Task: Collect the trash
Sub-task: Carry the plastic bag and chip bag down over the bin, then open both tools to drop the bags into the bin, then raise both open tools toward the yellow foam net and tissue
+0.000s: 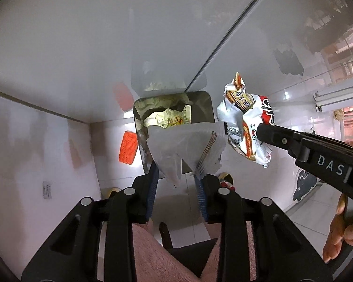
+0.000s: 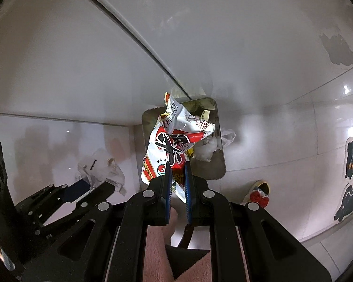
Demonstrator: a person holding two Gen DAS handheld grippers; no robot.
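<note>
Above the square steel trash bin, my left gripper pinches a translucent white paper wrapper; my right gripper clamps a crumpled red-and-white snack bag. Only the left view shows an orange mesh sleeve beside the bin.

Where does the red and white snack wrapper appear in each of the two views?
Left wrist view: the wrapper is right of centre, held by the right claw that enters from the right.
Right wrist view: the wrapper is at the centre, just above this view's own claw, in front of the bin.
Shared landmark: the metal bin.
</note>
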